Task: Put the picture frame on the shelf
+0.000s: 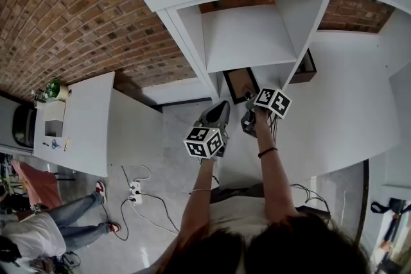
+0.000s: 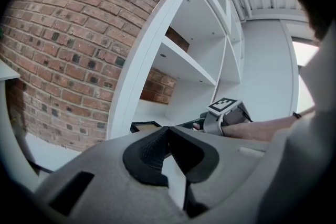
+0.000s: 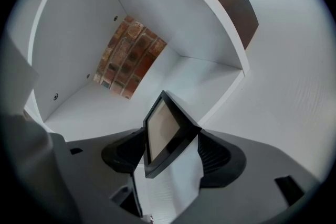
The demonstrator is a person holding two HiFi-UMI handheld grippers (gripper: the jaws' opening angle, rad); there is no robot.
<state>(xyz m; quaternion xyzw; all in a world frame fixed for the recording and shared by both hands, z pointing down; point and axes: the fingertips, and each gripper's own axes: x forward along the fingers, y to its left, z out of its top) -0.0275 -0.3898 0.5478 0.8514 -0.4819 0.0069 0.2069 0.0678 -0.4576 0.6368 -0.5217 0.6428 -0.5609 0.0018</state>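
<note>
Black on the picture frame (image 3: 168, 136), around a plain, pale beige face. Plain white on the shelf (image 1: 247, 35), the same on every panel. Red-brown brick wall (image 1: 77, 3), with pale grey mortar lines in a staggered pattern. Matt grey on the left gripper (image 1: 217, 113) and the right gripper (image 3: 169, 150), with black ribbed pads (image 3: 123, 152). Black-and-white square markers on each marker cube (image 1: 205, 141). White table (image 1: 83, 119), pale grey floor (image 1: 173, 138), thin black wrist band (image 1: 267, 152).

No text, brand or number is legible; the left marker cube (image 1: 204, 141) and right marker cube (image 1: 273, 101) show only black-and-white square patterns.
</note>
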